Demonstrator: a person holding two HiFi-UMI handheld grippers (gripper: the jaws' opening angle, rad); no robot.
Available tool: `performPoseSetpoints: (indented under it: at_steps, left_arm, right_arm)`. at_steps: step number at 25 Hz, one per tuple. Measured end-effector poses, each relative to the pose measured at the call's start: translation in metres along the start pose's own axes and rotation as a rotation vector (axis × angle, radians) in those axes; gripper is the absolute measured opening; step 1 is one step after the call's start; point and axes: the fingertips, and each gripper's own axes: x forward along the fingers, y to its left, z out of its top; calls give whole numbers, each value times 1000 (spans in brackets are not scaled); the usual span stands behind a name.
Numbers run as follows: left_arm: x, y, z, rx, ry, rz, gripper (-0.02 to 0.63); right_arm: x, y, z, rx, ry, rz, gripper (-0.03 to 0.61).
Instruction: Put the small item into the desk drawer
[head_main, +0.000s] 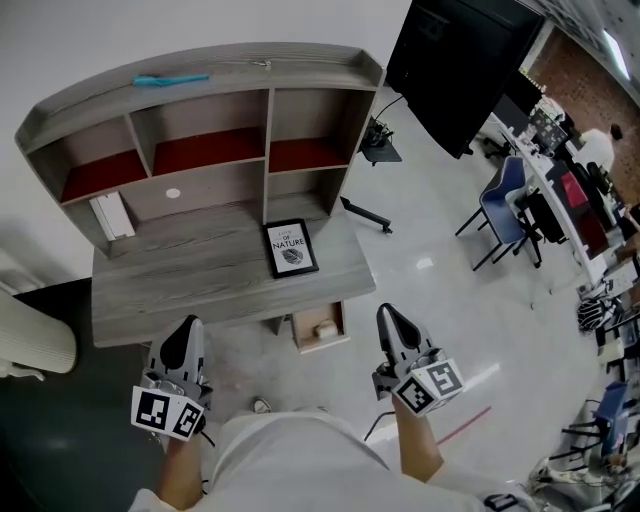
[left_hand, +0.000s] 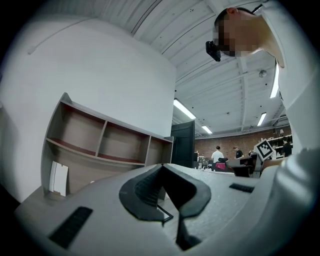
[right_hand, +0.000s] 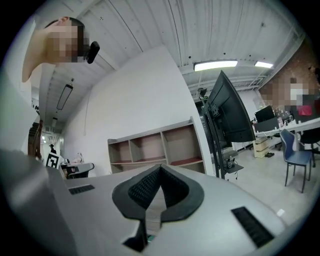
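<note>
The small pale round item (head_main: 325, 328) lies inside the open light wooden drawer (head_main: 306, 338). The drawer sticks out from under the front edge of the grey wooden desk (head_main: 180, 270), near its front right corner. A black-framed picture (head_main: 291, 248) stands on the desk just behind that spot. So the item looks like it is already in.

The left hand-held gripper (head_main: 188, 328) is closed with nothing in it, and its two black tips meet. The right hand-held gripper (head_main: 388, 315) is closed too and holds nothing. Both are apart from the drawer, one at each side of it, with the right one nearer.

The item looks little, so I think it is light. It looks round, so it may roll or slip away if it is pushed. It is too small to tell if it is hard or soft, so a gentle squeeze is safest. The best place to hold it would be across its middle, coming from above, because the drawer walls are close around it. The drawer looks stiff, so a push on its front should slide it.
</note>
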Motion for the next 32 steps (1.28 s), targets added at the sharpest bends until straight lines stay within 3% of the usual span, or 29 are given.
performPoseSetpoints:
  at_steps: [14,20,32]
  left_arm:
    - [2,4,-2,-5,5,-38,6]
    - [14,-12,-11,-13,27,-92,6]
    - [23,-29,-15,-17,42,-129,6]
  right_arm:
    - [2,13,-4,-12,-7,-8,-3]
    - [-15,14,21,-154,-103,-55,-3]
    - [-34,-4,22,-125,-105,-120,-3]
